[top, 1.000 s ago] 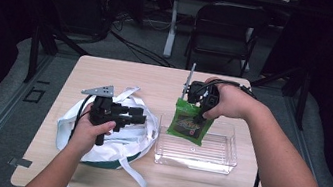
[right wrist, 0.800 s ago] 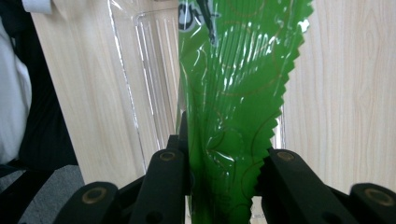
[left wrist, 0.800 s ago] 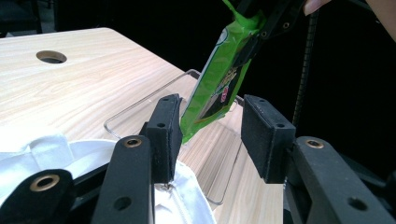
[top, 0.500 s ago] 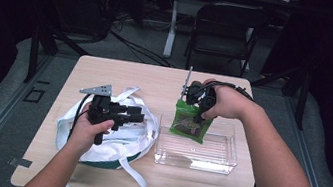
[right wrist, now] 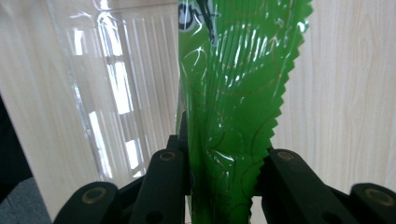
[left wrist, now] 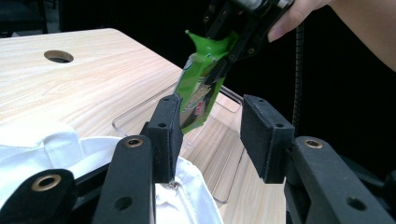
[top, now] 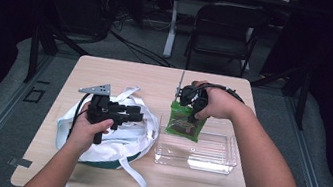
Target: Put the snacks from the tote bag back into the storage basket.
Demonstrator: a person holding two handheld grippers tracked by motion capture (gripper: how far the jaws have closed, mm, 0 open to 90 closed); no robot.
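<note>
While the right gripper (top: 186,108) pinches a crinkly green foil snack packet (top: 184,123) above a clear plastic tray (top: 217,157), the left gripper (left wrist: 209,135), jaws parted and empty, hovers over a white cloth bag (top: 118,142).

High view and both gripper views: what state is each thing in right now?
Green foil snack packet: gripped at its top, hanging over the tray.
Clear plastic tray: upright on the table.
White cloth bag: slack on the table.
Right tongs: shut on the packet.
Left tongs: open, holding nothing.
</note>
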